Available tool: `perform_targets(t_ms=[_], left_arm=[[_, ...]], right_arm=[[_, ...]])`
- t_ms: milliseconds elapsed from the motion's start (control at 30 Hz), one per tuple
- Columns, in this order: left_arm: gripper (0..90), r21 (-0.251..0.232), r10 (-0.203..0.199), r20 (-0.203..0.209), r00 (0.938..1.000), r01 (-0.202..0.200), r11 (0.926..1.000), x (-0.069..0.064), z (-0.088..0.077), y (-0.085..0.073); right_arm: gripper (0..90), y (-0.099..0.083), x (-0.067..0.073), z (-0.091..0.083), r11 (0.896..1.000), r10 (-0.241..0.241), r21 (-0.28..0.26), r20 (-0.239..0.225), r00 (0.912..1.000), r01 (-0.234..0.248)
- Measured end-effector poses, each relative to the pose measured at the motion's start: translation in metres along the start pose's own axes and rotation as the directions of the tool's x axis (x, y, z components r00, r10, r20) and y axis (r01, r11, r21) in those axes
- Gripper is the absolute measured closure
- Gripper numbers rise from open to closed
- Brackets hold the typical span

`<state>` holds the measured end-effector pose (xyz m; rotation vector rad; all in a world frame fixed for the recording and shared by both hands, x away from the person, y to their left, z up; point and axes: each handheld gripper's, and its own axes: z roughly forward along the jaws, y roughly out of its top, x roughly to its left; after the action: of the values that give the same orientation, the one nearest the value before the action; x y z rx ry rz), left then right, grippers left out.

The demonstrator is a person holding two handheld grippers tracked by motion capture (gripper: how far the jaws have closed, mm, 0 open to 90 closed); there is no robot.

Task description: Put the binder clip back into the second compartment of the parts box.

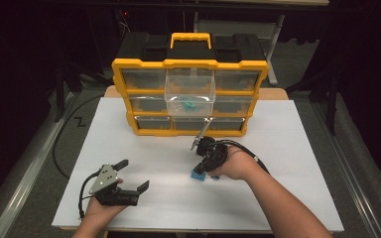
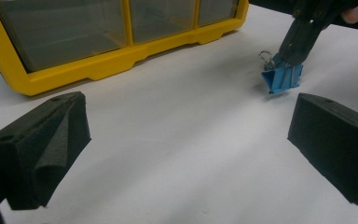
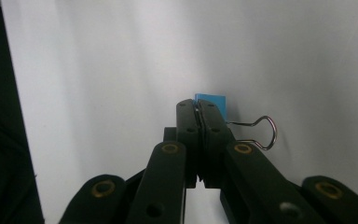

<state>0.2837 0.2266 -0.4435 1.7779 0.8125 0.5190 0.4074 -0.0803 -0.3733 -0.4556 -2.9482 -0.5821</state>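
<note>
A blue binder clip (image 1: 197, 175) rests on the white tabletop (image 1: 287, 148), right of centre. My right gripper (image 1: 201, 170) points down at it and is shut on it. In the right gripper view the two black jaws meet on the blue binder clip (image 3: 213, 100), whose wire handles stick out to the right. The left gripper view shows that clip (image 2: 283, 78) pinched at its top by the right gripper (image 2: 292, 57). My left gripper (image 1: 134, 174) lies near the front left of the table, open with nothing between its pads (image 2: 51, 144).
A yellow-framed parts organiser (image 1: 188, 63) with clear drawers stands at the back of the table. Its middle drawer (image 1: 189, 89) is pulled out and holds a small teal item (image 1: 188, 104). The organiser's lower edge (image 2: 121, 60) lies ahead of my left gripper.
</note>
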Motion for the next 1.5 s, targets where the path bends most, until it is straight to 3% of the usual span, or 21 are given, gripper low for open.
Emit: perform_targets(t_ms=[233,400,500,800,1500], left_arm=[[0.2,-0.006,-0.006,-0.006,1.0000,0.006,1.0000,0.000,0.000,0.000],[0.2,-0.008,-0.008,-0.008,0.9999,0.008,0.9999,-0.001,-0.001,0.000],[0.2,-0.002,-0.007,-0.007,1.0000,0.007,1.0000,-0.001,-0.001,0.000],[0.2,-0.006,-0.012,-0.011,0.9999,0.012,0.9999,0.000,-0.001,0.000],[0.2,-0.006,-0.009,-0.011,0.9999,0.009,0.9999,0.001,-0.002,-0.001]], right_arm=[[90.0,-0.008,0.011,-0.027,0.999,-0.043,0.015,0.011,0.9990,0.043],[90.0,-0.013,0.015,-0.046,0.999,-0.034,0.029,0.030,0.9990,0.033],[90.0,-0.016,0.019,-0.066,0.999,-0.022,0.035,0.044,0.9988,0.021],[90.0,-0.017,0.021,-0.106,0.999,-0.028,0.041,0.025,0.9993,0.027],[90.0,0.025,0.035,-0.201,0.997,-0.078,0.022,0.076,0.9941,0.076]])
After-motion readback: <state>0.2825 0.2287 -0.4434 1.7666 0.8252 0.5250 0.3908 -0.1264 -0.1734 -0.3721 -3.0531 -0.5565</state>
